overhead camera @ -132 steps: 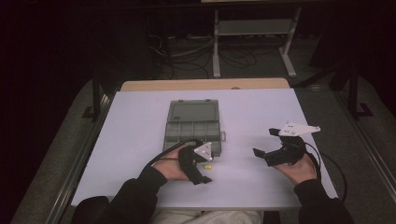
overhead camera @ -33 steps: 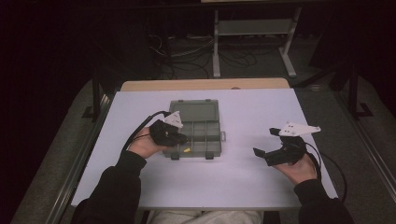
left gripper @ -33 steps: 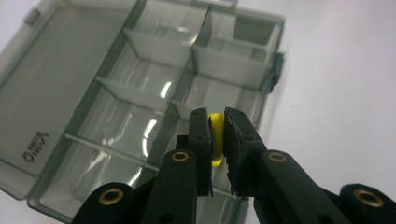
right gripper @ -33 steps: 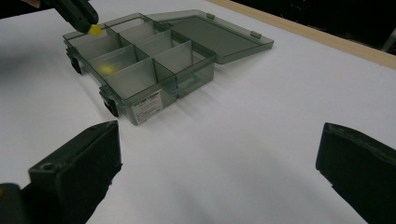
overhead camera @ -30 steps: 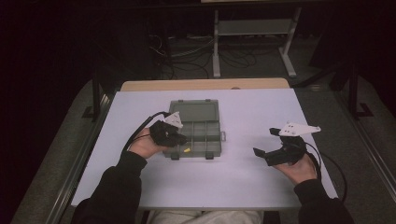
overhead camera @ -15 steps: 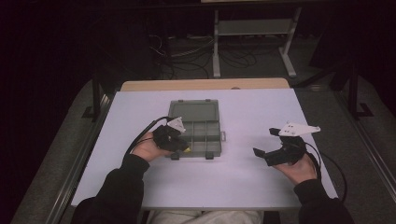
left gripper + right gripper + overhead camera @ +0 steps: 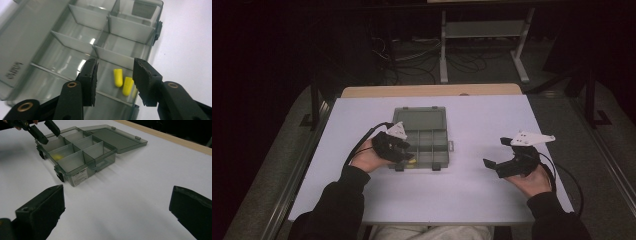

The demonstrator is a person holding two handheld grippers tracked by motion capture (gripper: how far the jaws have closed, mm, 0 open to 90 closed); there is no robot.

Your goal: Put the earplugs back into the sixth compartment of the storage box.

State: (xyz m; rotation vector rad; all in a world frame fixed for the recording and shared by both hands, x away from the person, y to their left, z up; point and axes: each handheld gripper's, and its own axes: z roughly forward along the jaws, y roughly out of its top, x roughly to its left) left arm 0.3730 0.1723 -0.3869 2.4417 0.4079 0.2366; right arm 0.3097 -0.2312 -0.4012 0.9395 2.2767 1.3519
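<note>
Left gripper [image 7: 114, 72] over the organizer box [image 7: 424, 137], near-left compartment; jaws just opened, parted, two yellow earplugs [image 7: 122, 81] lying loose below. Right gripper [image 7: 502, 165] wide apart, empty, well right of box. Left gripper view resolves both plugs; the high view shows one yellow speck.

My two yellow earplugs [image 7: 122, 81] lie side by side in one compartment of the organizer box [image 7: 424, 137], touching or nearly so, rounded ends pointing much the same way. They are short, blunt foam cylinders, lying flat on the compartment floor. The box is smoky grey, see-through plastic, split by thin dividers into small compartments, with its lid [image 7: 117, 136] swung fully open and lying flat on the white table [image 7: 482, 125]. The plugs' compartment sits at the near left corner of the box; a third plug may hide there, I cannot tell.
</note>
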